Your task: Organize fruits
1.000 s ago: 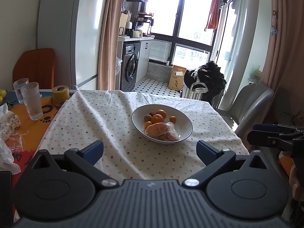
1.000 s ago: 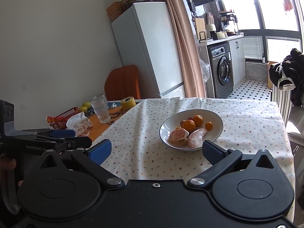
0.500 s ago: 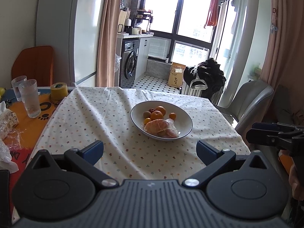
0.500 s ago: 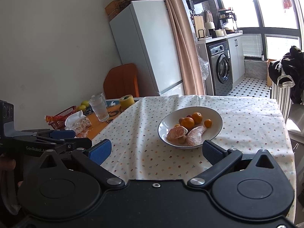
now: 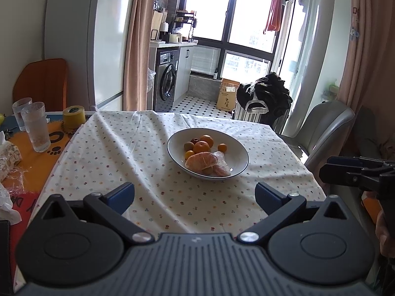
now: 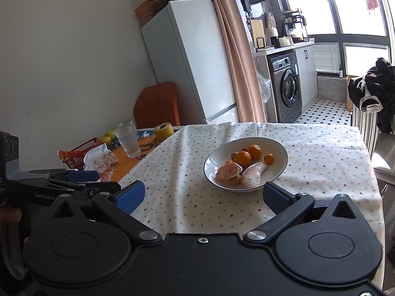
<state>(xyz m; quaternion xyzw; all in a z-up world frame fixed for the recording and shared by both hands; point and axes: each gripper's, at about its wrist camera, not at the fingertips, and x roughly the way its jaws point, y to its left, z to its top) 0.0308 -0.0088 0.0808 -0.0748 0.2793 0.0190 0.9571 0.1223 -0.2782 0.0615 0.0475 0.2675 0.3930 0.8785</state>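
A white bowl point(image 5: 237, 148) point(image 6: 279, 148) sits on the floral tablecloth point(image 5: 118, 153) point(image 6: 328, 153). It holds several oranges point(image 5: 201, 146) point(image 6: 242, 158), small brownish fruits and two peeled pomelo pieces point(image 5: 201, 160) point(image 6: 228, 171). My left gripper point(image 5: 195, 196) is open above the near table edge, short of the bowl, nothing between its fingers. My right gripper point(image 6: 202, 196) is also open and empty, its right fingertip just in front of the bowl's near rim. The right gripper also shows side-on at the right edge of the left wrist view point(image 5: 355, 172).
Two glasses point(image 5: 35, 125), a yellow tape roll point(image 5: 73, 116), wrapped snacks point(image 6: 102, 160) and a red basket point(image 6: 79, 151) with yellow-green fruits point(image 6: 108, 135) beside it crowd the table's left end. A grey chair point(image 5: 325, 133) stands at the right. A fridge point(image 6: 195, 61) stands behind.
Both views have pulled back and tilted slightly, so the bowl sits a little lower and closer to the fingertips. Nothing was grasped or moved on the table.
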